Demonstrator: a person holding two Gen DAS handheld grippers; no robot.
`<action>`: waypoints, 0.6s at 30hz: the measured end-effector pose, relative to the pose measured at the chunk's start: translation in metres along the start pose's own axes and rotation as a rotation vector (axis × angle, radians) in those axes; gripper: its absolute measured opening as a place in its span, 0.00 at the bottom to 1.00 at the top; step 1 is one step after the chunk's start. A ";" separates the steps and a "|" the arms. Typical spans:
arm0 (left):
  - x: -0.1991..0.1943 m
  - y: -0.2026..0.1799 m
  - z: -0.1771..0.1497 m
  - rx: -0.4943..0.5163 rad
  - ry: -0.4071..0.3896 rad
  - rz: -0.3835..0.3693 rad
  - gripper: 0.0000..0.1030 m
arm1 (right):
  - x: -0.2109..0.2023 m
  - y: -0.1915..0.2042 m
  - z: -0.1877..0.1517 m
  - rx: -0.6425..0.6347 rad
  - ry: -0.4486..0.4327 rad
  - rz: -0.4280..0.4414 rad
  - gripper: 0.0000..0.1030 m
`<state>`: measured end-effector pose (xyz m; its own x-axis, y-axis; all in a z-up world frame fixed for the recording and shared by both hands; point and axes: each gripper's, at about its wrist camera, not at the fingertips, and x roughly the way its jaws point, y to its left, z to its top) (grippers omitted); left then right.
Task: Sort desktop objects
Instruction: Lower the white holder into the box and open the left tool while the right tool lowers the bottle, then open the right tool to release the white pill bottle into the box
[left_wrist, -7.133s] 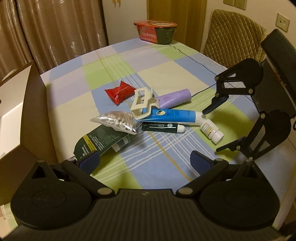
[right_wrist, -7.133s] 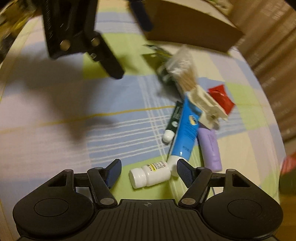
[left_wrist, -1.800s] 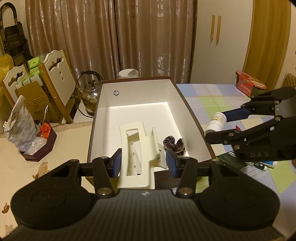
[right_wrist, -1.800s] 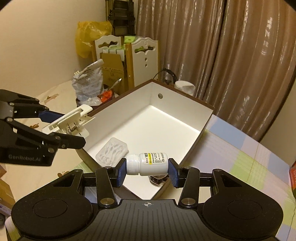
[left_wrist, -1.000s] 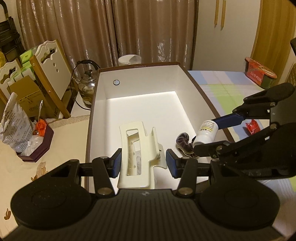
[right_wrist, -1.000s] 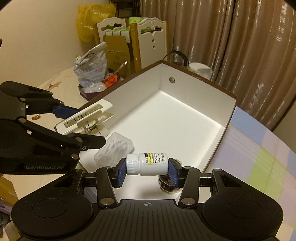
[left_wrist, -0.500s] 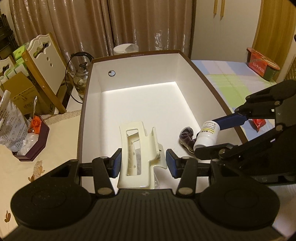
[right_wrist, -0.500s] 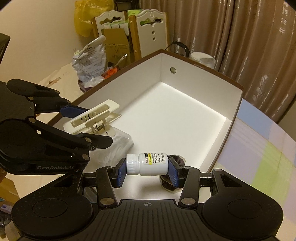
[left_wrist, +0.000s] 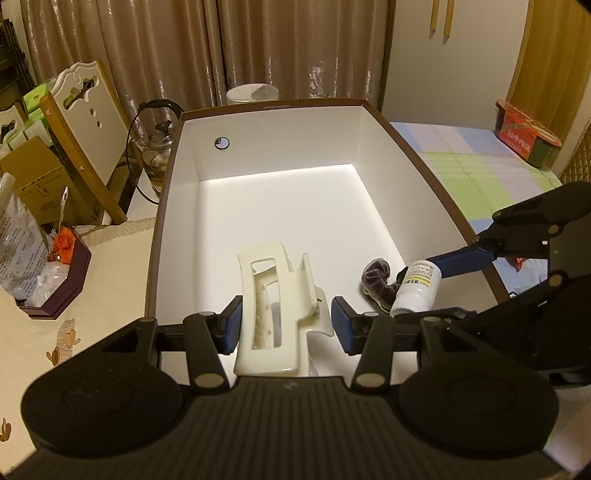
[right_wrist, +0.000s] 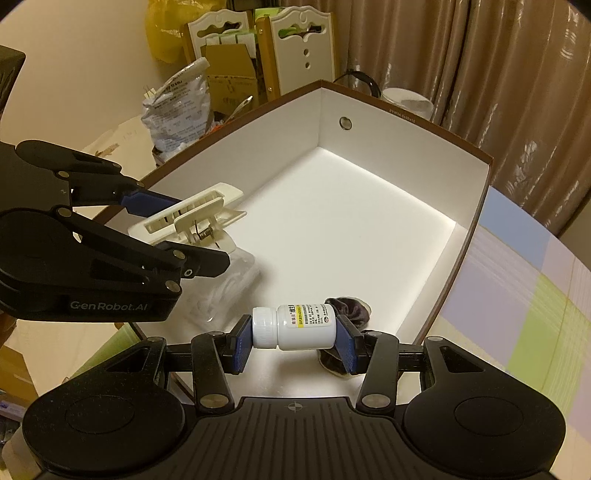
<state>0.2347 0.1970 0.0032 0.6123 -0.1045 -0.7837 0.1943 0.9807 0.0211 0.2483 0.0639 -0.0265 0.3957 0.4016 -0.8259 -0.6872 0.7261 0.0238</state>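
My left gripper is shut on a cream hair claw clip, held over the near end of the white-lined, brown-edged box. Beside it my right gripper is shut on a small white pill bottle, gripped end to end and lying sideways above the box's near right corner. In the right wrist view the left gripper holds the clip over a clear plastic packet on the box floor. A purple scrunchie lies in the box just beyond the bottle.
The box's far half holds nothing. The plaid tablecloth stretches right, with a red noodle bowl at its far edge. Left of the box stand a white chair, a glass kettle and a dark tray of clutter.
Both grippers took the clip and the bottle off the table, then carried them to the box. Over the last second both have eased forward and lower over its near end.
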 end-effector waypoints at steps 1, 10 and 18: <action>0.001 0.000 0.000 -0.004 0.000 -0.004 0.44 | 0.001 0.000 0.001 0.000 0.002 0.000 0.45; 0.000 0.004 0.002 -0.017 -0.015 0.004 0.66 | 0.007 0.000 0.002 -0.008 0.013 -0.002 0.45; -0.003 0.007 0.001 -0.018 -0.020 0.016 0.66 | 0.011 0.000 0.004 -0.017 0.018 -0.009 0.45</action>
<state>0.2355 0.2039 0.0063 0.6305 -0.0916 -0.7707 0.1705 0.9851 0.0225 0.2549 0.0701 -0.0331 0.3907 0.3850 -0.8361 -0.6943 0.7196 0.0069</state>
